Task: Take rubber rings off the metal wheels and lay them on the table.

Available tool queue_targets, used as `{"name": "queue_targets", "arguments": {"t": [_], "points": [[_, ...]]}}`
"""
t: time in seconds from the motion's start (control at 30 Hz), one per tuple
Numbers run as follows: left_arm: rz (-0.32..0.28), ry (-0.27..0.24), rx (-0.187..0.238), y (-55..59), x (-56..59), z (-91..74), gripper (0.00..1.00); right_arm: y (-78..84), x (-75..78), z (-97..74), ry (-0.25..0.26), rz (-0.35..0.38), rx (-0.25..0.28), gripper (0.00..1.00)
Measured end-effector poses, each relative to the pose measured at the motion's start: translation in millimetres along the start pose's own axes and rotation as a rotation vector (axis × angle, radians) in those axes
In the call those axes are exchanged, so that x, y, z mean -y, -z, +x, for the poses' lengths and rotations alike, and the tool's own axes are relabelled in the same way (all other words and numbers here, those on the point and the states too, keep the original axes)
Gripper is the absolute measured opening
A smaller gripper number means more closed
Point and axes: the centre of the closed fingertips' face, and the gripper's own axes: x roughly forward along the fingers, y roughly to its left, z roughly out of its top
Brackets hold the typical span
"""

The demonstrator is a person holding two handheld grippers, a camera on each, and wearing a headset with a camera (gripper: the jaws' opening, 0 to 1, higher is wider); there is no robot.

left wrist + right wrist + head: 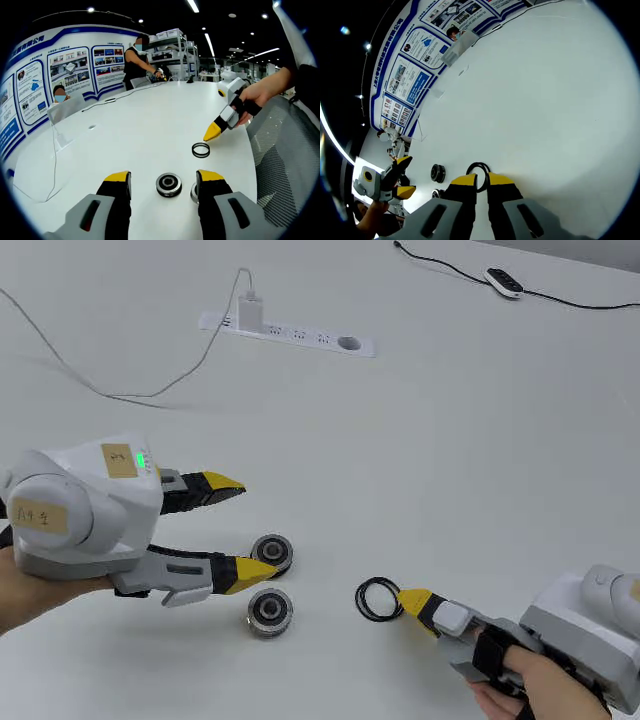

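Two small metal wheels lie flat on the white table [480,460], one [272,552] with a dark outer band, the other [270,610] nearer me with a greyer rim. My left gripper [240,528] hovers open just left of them. In the left gripper view one wheel [169,184] sits between the open left gripper [164,177] jaws, and the other wheel [192,192] is half hidden by the right jaw. A loose black rubber ring [378,598] [200,149] [479,168] lies flat on the table. My right gripper [415,600] [481,181] is shut, its tip at the ring's right edge, holding nothing.
A white power strip [300,336] with a plugged charger and grey cable lies at the back. A black cable with an inline switch [503,280] runs along the far right. People stand at the table's far end in the left gripper view.
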Motion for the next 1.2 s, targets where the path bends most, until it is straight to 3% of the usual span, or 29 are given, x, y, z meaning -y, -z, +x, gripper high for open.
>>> {"name": "queue_targets", "arguments": {"t": [0.07,0.1,0.17,0.23,0.37,0.47,0.57,0.73,0.97,1.2], "points": [[0.002,0.004,-0.002,1.0,0.7,0.4,0.54,-5.2,5.1,-2.2,0.04,-0.118,0.018,0.09],[0.002,0.005,-0.003,1.4,1.2,0.6,0.54,-7.9,4.6,-2.7,0.041,-0.129,0.032,0.09],[0.002,0.005,-0.008,3.0,1.0,1.5,0.53,-10.5,-5.2,-2.8,-0.017,-0.049,0.047,0.1],[0.01,-0.005,-0.017,5.0,-1.2,3.0,0.54,-14.0,-8.3,-2.4,-0.042,-0.024,0.055,0.11],[0.007,0.0,-0.028,8.1,-1.7,6.3,0.53,-16.8,-16.4,1.0,-0.069,-0.097,0.053,0.16],[0.01,0.008,-0.046,12.7,-1.3,11.2,0.52,-16.5,-37.2,5.3,-0.17,-0.125,0.058,0.2],[0.012,0.015,-0.06,16.1,-1.3,14.8,0.51,-15.2,-50.7,8.8,-0.225,-0.12,0.059,0.23],[0.008,0.028,-0.072,20.5,-3.6,19.9,0.42,-11.8,-65.0,15.9,-0.277,-0.125,0.043,0.27],[-0.014,0.072,-0.089,27.7,1.5,28.6,0.33,-2.5,-80.0,25.6,-0.321,-0.128,0.002,0.28],[-0.014,0.098,-0.093,30.2,5.0,33.7,0.25,6.0,-100.4,28.6,-0.399,-0.165,-0.021,0.4]]}}
